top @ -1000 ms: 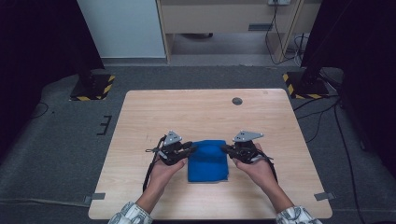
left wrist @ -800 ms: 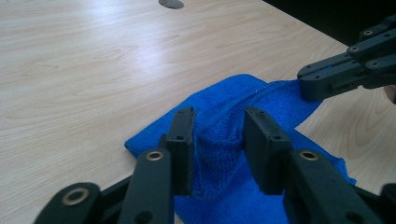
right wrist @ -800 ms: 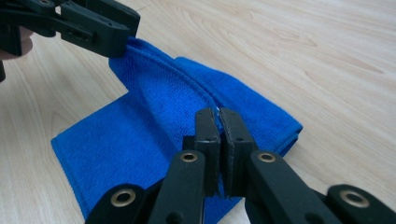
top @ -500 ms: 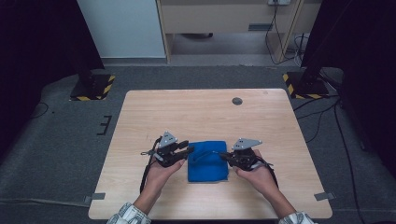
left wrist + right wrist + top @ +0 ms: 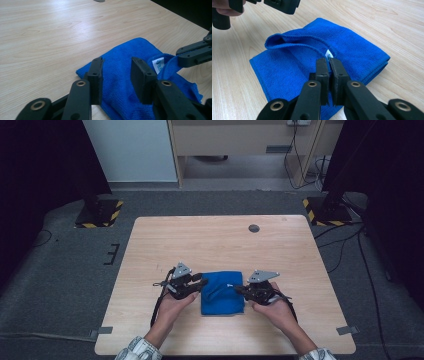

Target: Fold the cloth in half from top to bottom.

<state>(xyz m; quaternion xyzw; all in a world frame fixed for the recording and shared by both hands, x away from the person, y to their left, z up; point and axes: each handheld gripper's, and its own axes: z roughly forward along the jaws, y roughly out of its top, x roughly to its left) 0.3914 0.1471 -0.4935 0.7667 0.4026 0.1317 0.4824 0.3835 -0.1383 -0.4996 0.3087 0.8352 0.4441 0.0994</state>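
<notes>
The right gripper (image 5: pixel 328 65) pinches the blue cloth (image 5: pixel 222 291) by its top layer (at the label). The left gripper (image 5: pixel 117 75) hovers released over the opposite edge. Next, likely, a peel-open.

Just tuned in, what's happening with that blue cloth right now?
A person works a folded blue cloth on the wooden table with two handheld grippers. The right gripper is shut on the cloth's top layer by its white label, lifting that layer into a loose fold. The left gripper is open, its jaws poised over the cloth's other side.
</notes>
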